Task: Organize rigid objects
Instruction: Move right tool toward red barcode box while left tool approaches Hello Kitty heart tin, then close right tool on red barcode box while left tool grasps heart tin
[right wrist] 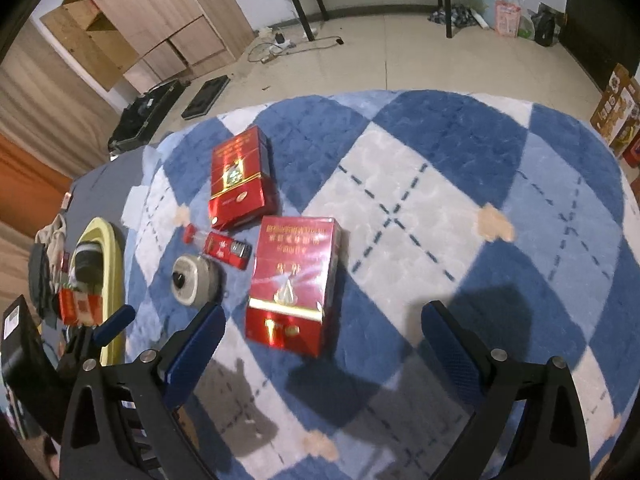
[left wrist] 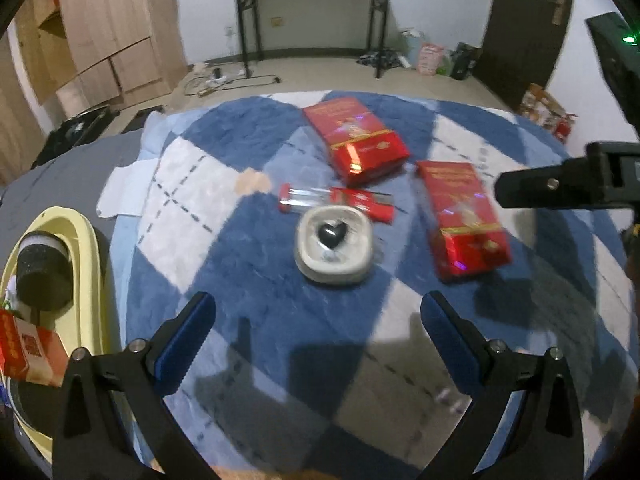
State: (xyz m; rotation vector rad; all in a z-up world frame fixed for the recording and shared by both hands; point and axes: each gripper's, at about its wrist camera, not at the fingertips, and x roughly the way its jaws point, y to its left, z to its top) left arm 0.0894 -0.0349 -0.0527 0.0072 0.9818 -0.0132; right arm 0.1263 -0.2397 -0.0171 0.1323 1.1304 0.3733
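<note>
Two red boxes lie on the blue-and-white checked rug: a far one and a near one. Between them lie a small red-and-clear case and a white square dish with a black heart. My left gripper is open and empty, above the rug just short of the dish. My right gripper is open and empty, just short of the near red box. The right gripper's finger also shows at the right of the left wrist view.
A yellow basket at the rug's left edge holds a black-and-white roll and a red-orange packet. A black-legged table, wooden cabinets and bags stand on the floor beyond.
</note>
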